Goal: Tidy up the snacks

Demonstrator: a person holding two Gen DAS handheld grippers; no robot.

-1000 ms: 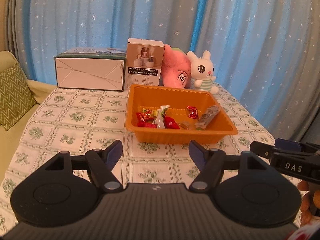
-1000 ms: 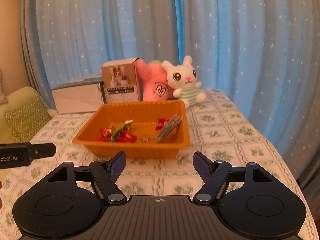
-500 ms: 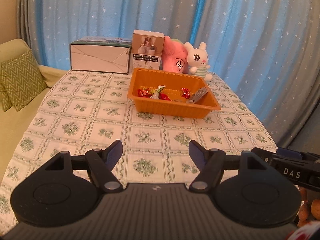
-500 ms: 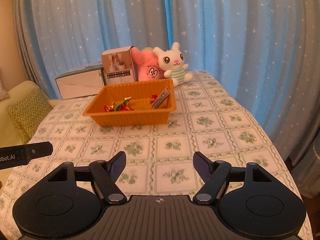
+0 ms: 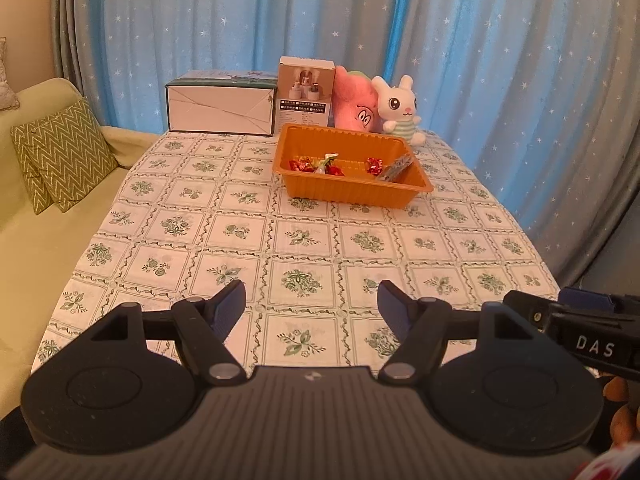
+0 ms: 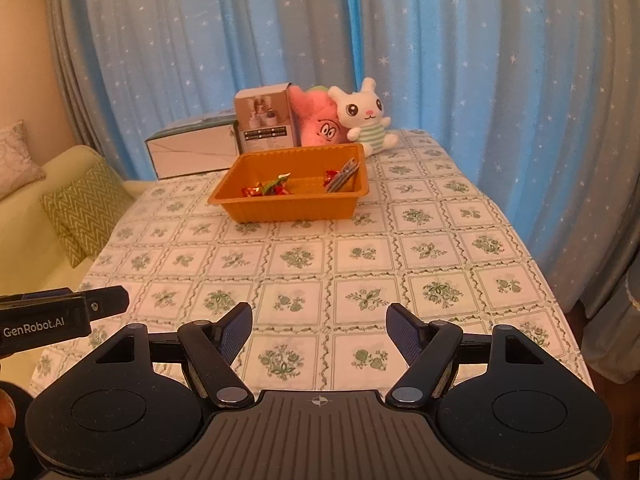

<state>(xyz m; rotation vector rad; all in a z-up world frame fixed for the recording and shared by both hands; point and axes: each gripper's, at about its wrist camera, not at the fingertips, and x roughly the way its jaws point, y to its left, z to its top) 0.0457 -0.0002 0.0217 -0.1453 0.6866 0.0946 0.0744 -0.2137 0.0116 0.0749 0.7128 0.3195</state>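
Note:
An orange tray (image 5: pixel 352 194) sits toward the far end of the table; it also shows in the right wrist view (image 6: pixel 296 208). Inside lie red-wrapped candies (image 5: pixel 302 165), a white and green wrapper (image 5: pixel 326 160), another red candy (image 5: pixel 375 165) and a grey striped packet (image 5: pixel 396 166). My left gripper (image 5: pixel 311 306) is open and empty over the near table edge, far from the tray. My right gripper (image 6: pixel 319 330) is open and empty, also at the near edge.
Behind the tray stand a white carton (image 5: pixel 222 108), a small product box (image 5: pixel 306 92), a pink plush (image 5: pixel 356 102) and a white bunny plush (image 5: pixel 398 110). A green sofa with a zigzag cushion (image 5: pixel 60 156) is left of the table. Blue star curtains hang behind.
Both grippers have pulled back from the tray toward the near edge of the table, so the tray looks smaller. Both stay open and empty.

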